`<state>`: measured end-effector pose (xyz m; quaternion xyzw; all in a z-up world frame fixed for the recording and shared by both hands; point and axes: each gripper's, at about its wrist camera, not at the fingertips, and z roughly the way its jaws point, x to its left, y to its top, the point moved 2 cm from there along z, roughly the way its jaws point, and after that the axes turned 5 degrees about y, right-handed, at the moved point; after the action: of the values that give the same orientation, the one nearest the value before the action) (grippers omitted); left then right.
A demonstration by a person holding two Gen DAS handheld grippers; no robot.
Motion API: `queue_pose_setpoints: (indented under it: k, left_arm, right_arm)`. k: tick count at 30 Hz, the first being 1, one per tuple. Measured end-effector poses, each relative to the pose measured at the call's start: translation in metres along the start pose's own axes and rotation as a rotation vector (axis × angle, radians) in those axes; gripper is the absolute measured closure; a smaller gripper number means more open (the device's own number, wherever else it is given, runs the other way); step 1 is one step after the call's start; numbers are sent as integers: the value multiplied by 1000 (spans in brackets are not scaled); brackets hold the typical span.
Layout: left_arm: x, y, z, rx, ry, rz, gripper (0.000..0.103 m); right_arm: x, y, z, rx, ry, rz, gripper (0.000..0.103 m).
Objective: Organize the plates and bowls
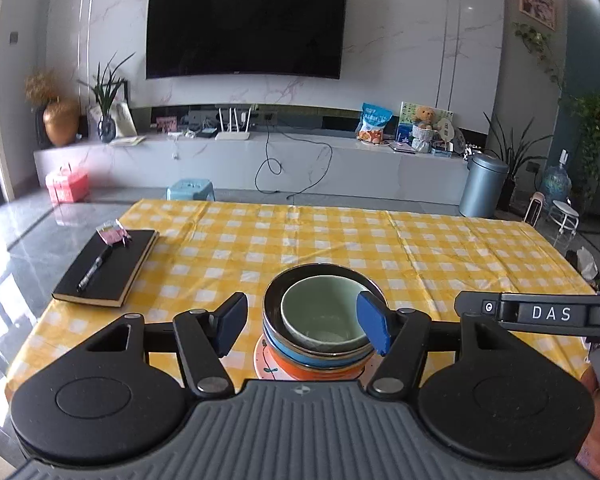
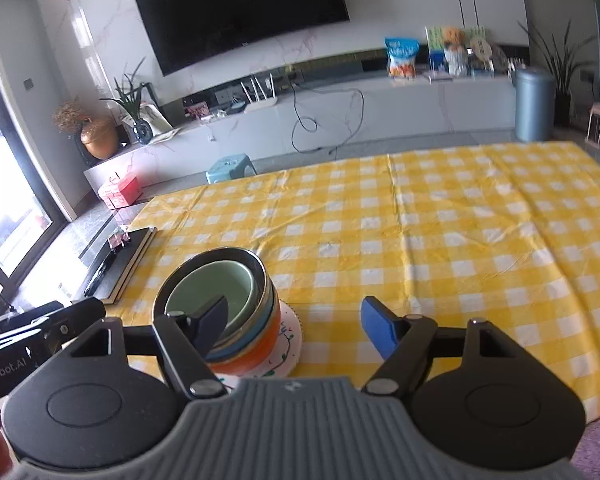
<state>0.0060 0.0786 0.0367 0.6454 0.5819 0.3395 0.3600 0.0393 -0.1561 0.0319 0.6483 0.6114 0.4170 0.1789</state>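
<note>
Bowls [image 1: 320,320] stacked on plate [image 1: 266,364], notebook [image 1: 108,266] left

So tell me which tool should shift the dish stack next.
Probably left. The left tool frames the green bowl atop the stack between open fingers. The right tool sits offset, with the stack at its left finger and mostly tablecloth ahead.

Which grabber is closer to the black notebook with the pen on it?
Left. The left gripper hangs over the bowl stack, just right of the notebook. The right gripper sits farther right, past the bowls.

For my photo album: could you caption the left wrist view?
Open left gripper above nested bowls stacked on a plate, yellow checked table.
</note>
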Motion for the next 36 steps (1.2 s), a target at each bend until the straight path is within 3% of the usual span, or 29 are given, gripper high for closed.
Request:
queue_pose_setpoints:
  k: [5,10,14,18,24,36]
  left_arm:
    - [-10,-21,-22,-14,27,32,29]
    - [-18,-44,-31,25,29,38,28]
    - [-18,-60,-41,53,67,39,20]
    - [-15,-69,-54,49,97,26,20]
    - [-15,-86,-67,37,155,17,20]
    - [-12,-94,-78,16,160,-2,19]
  right_arm:
    - [9,-26,-32,-24,-1,-66,30]
    - [20,-55,-54,-32,-12,-125,30]
    - [25,-79,-67,-36,-34,-166,30]
    - [28,-95,-82,-56,-50,-184,30]
    - [30,-111,-96,-86,-66,-192,28]
    - [43,-127,-101,-92,-86,-245,22]
